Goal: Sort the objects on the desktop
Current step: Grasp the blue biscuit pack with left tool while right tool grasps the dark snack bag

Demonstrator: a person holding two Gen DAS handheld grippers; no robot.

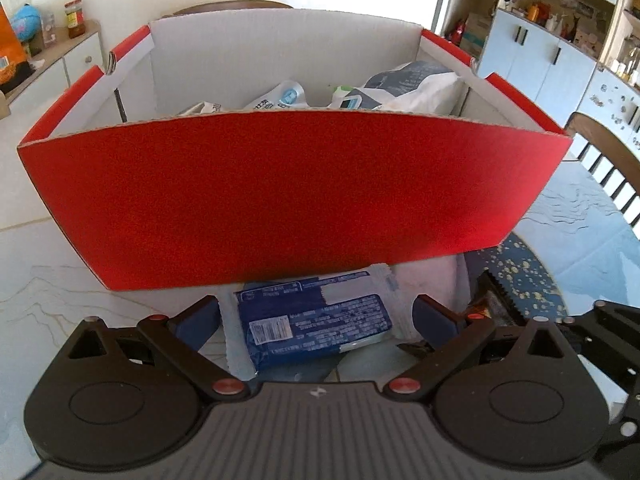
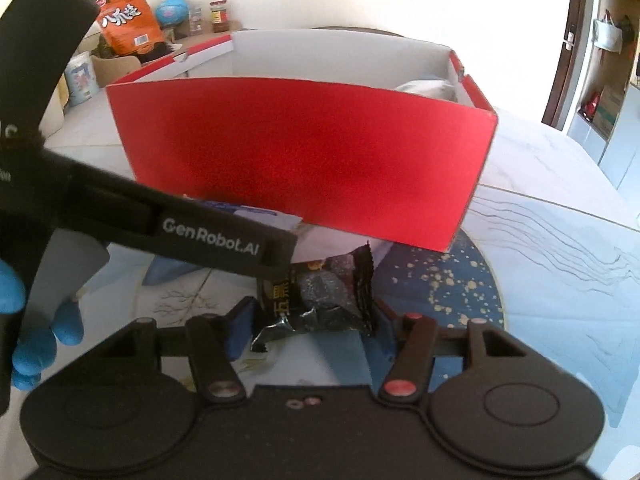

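A red cardboard box (image 1: 296, 196) with white inner walls stands on the table just ahead, with several packets (image 1: 412, 88) inside it. In front of it a blue snack packet (image 1: 316, 320) lies flat on the table. My left gripper (image 1: 316, 322) is open, one finger on each side of the blue packet. In the right wrist view, my right gripper (image 2: 312, 330) is shut on a black snack packet (image 2: 320, 300), close to the red box (image 2: 304, 160). The left gripper's finger (image 2: 276, 252) crosses just above that black packet.
A round blue mat with gold speckles (image 2: 452, 292) lies on the white marble table (image 1: 60, 300) to the right of the box. A wooden chair (image 1: 608, 160) stands at the right edge. A blue-gloved hand (image 2: 24, 320) holds the left gripper. An orange snack bag (image 2: 128, 20) sits far back.
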